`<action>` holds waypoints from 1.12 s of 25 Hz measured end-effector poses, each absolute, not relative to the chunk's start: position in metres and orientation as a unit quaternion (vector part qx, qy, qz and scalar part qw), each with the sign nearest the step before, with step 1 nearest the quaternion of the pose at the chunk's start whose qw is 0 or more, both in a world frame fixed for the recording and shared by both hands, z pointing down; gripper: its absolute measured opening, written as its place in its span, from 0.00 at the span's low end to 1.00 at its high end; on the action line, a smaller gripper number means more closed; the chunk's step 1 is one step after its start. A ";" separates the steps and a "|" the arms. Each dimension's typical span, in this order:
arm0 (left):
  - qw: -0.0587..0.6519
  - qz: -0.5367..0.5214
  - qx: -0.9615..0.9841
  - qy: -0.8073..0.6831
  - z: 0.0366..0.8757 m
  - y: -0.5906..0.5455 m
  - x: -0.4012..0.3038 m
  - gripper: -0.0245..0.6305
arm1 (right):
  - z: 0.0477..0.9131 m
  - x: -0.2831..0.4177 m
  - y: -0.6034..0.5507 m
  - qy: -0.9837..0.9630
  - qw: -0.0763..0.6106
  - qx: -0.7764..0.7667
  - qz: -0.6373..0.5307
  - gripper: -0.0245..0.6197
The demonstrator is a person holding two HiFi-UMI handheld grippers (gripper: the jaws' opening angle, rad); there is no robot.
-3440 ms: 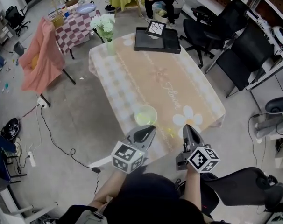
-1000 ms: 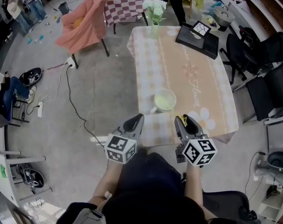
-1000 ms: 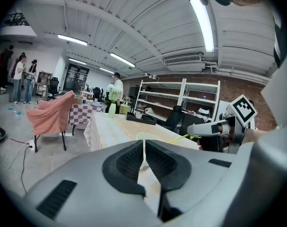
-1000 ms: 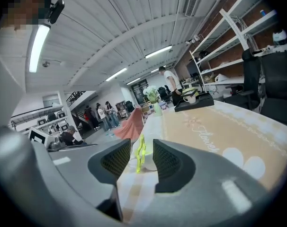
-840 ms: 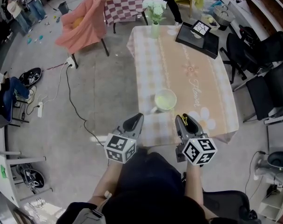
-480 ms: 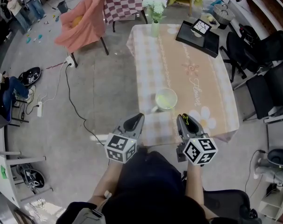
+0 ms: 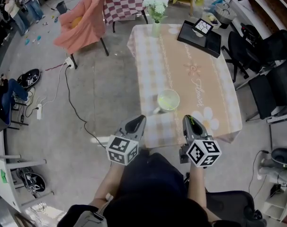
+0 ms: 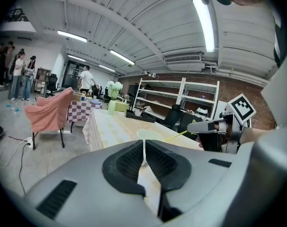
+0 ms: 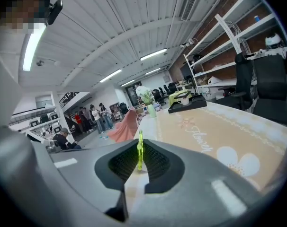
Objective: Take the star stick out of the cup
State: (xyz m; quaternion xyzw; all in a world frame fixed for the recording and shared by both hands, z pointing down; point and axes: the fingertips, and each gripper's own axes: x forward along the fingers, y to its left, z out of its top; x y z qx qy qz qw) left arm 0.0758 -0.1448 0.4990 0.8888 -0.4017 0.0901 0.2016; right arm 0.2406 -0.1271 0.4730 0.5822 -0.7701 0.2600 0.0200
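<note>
Checked cloth (image 7: 155, 63); left tongs (image 7: 137, 122) together, right tongs (image 7: 190, 122) closing on thin green star stick (image 9: 139, 151)

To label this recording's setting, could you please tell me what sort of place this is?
Probably a workshop or lab-style workspace rather than a home: open metal shelving along the wall, black office chairs, and a bare concrete floor.

"What is that tablecloth (image 7: 200, 60) like?"

"Soft, matt cloth. The cup (image 7: 168, 100) on the tablecloth looks like thin, milky plastic, a bit shiny."

"And the star stick (image 9: 139, 154)?"

"Smooth plastic, see-through green. Left of the tablecloth hangs a soft pink cloth (image 7: 84, 20). The floor (image 7: 101, 89) around the tablecloth is hard, grey and smooth, like concrete."
</note>
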 end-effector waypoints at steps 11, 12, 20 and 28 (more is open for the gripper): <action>0.202 0.087 0.887 -0.405 0.499 -0.146 0.071 0.07 | 0.471 0.242 -0.129 -0.767 0.022 0.590 0.252 0.07; 0.201 0.086 0.888 -0.405 0.499 -0.146 0.071 0.07 | 0.471 0.242 -0.128 -0.767 0.023 0.590 0.251 0.06; 0.198 0.083 0.889 -0.404 0.495 -0.146 0.071 0.07 | 0.459 0.244 -0.124 -0.769 0.020 0.592 0.239 0.06; 0.193 0.081 0.897 -0.390 0.492 -0.144 0.086 0.07 | 0.449 0.255 -0.118 -0.764 0.010 0.603 0.227 0.06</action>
